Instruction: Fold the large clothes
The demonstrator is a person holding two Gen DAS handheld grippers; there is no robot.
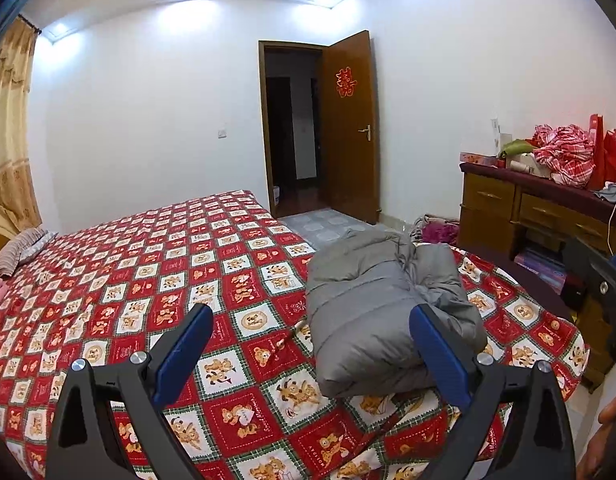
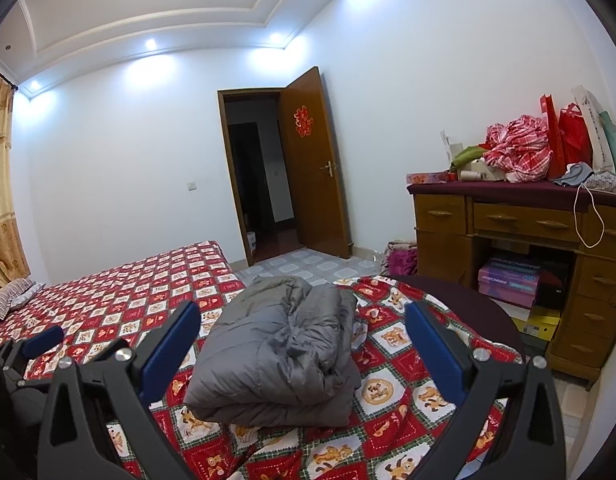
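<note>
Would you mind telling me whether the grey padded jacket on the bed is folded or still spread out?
Folded. The grey jacket sits as a compact, layered bundle on the patterned bedspread, no sleeves spread out.

Open wooden door (image 2: pixel 314 164), cluttered wooden dresser (image 2: pixel 520 236), gold curtain (image 1: pixel 7 128), red-checked bedspread (image 1: pixel 139 264).

The left gripper (image 1: pixel 312 318) is held level with its jaws spread wide, nothing gripped. The right gripper (image 2: pixel 301 314) is likewise held level and spread wide, nothing between its fingers.
</note>
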